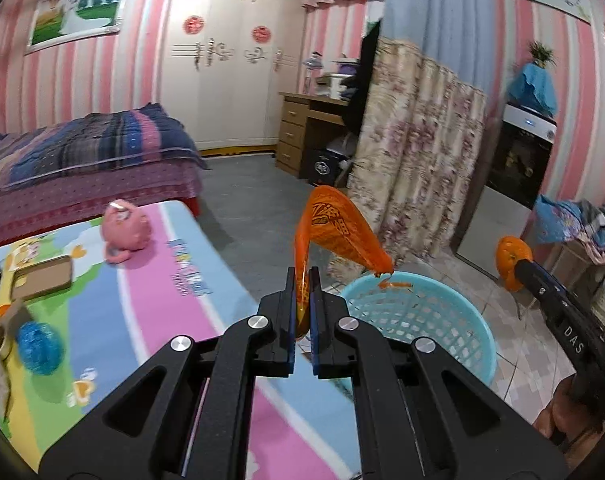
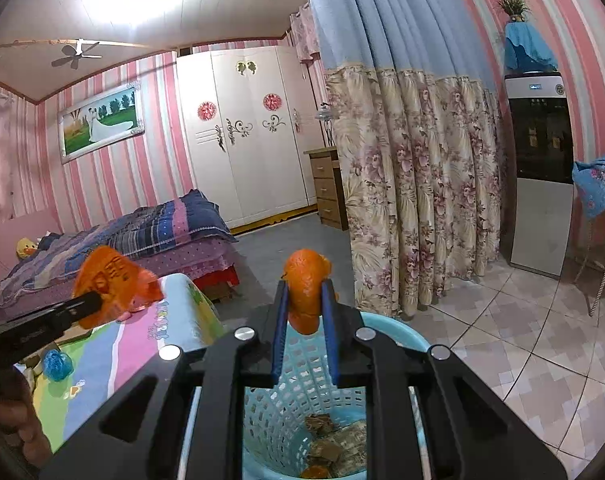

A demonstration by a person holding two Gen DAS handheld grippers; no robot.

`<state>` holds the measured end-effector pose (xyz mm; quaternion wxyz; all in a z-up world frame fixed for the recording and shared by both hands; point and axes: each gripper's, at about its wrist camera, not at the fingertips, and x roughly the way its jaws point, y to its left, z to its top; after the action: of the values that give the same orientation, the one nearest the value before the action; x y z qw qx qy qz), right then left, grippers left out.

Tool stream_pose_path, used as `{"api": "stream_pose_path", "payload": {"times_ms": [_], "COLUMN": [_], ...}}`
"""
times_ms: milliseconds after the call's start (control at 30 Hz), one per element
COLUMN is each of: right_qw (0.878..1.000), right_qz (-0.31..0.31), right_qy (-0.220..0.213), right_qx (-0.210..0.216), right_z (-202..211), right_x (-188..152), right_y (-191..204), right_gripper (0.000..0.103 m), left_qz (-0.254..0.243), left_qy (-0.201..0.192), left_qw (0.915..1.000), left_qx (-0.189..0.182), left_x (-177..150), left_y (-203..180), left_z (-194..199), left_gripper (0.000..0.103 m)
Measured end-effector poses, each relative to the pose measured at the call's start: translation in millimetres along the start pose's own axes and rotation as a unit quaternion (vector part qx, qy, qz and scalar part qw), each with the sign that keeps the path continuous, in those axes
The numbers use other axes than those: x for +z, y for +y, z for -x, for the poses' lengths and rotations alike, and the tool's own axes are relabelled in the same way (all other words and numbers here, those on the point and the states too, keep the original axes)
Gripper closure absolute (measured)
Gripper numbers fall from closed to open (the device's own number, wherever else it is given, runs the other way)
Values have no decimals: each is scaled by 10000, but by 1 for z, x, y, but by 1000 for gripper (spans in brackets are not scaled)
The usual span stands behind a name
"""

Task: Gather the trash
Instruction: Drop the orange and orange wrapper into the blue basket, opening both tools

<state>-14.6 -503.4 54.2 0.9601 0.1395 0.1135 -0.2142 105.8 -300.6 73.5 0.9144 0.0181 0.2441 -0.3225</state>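
Observation:
My left gripper (image 1: pixel 302 270) is shut on an orange plastic wrapper (image 1: pixel 338 228) that curls up and over to the right, its tip hanging above the rim of a light blue mesh basket (image 1: pixel 454 312). My right gripper (image 2: pixel 305 282) is shut on a piece of orange peel (image 2: pixel 306 280) and hovers over the same basket (image 2: pixel 302 380), which holds crumpled scraps and a bit of peel at its bottom. In the right wrist view the left gripper (image 2: pixel 98 300) with its wrapper (image 2: pixel 110 276) shows at the left. In the left wrist view the right gripper (image 1: pixel 520 266) with the peel (image 1: pixel 510 256) shows at the right.
A table with a colourful cartoon mat (image 1: pixel 150 280) lies left of the basket, carrying a pink plush toy (image 1: pixel 124 230), a crumpled blue wrapper (image 1: pixel 38 346), a phone case (image 1: pixel 42 278) and paper scraps. A floral curtain (image 2: pixel 414 184), a bed (image 1: pixel 82 160) and a water dispenser (image 2: pixel 540 168) stand beyond.

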Motion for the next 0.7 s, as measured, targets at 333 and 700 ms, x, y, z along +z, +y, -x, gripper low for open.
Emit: {"api": "stream_pose_path", "payload": {"times_ms": [333, 700], "right_qw": [9998, 9997], "right_qz": [-137, -159], "right_qy": [121, 158], "right_qx": [22, 40], "right_z": [-5, -9], "right_x": [-6, -7], "right_y": [-8, -7], "right_gripper": [86, 83], "left_qz": [-75, -133], "left_qy": [89, 128], "left_qw": [9998, 9996], "left_qx": [-184, -202], "left_x": [-5, -6], "left_y": [-17, -16], "left_z": [-12, -12], "left_gripper": [99, 99]}}
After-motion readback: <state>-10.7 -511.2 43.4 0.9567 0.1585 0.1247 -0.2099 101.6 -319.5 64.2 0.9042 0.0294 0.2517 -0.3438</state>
